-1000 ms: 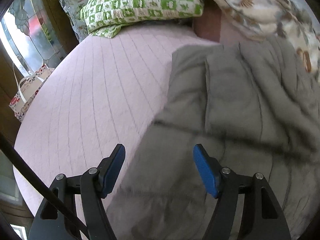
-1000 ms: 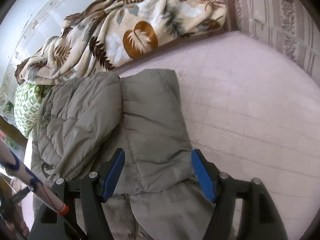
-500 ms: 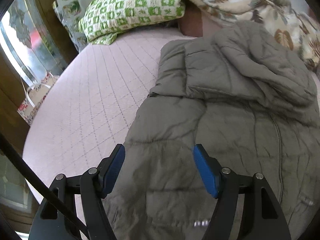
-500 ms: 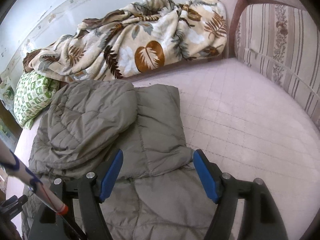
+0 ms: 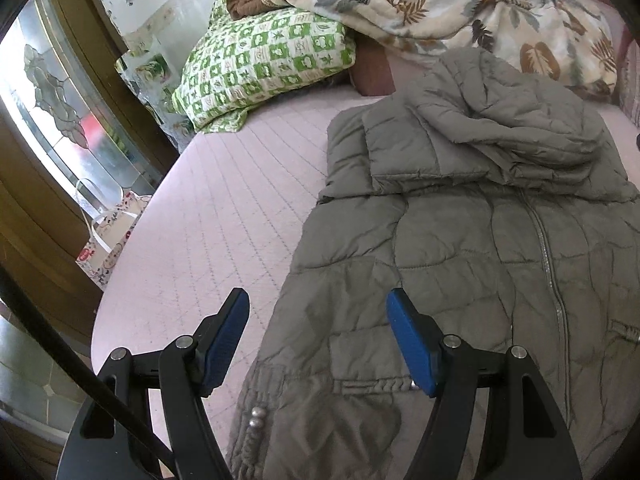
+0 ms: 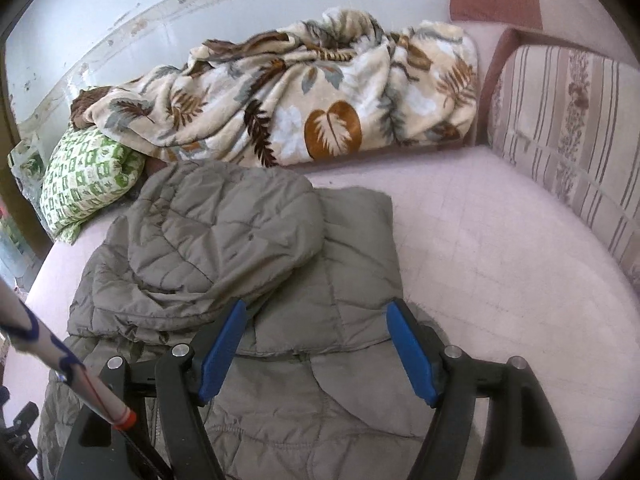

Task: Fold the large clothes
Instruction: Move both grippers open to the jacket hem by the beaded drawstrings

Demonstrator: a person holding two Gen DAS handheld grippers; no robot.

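Observation:
A grey quilted jacket [image 5: 460, 264] lies front-up on a pink bed [image 5: 224, 216], zipper running down its middle. Both sleeves and the hood are folded over the chest at the far end. My left gripper [image 5: 318, 340] is open and empty, above the jacket's lower left hem. In the right wrist view the jacket [image 6: 248, 248] shows with the hood on top. My right gripper [image 6: 316, 350] is open and empty, above the folded right sleeve and the jacket body.
A green checked pillow [image 5: 264, 60] and a leaf-print blanket [image 6: 288, 100] lie at the head of the bed. A striped cushion [image 6: 568, 136] lines the right side. A window and a paper bag [image 5: 108, 244] stand off the bed's left edge.
Both grippers have pulled back and risen from the jacket, so more of it shows. Both stay open. The jacket itself has not moved.

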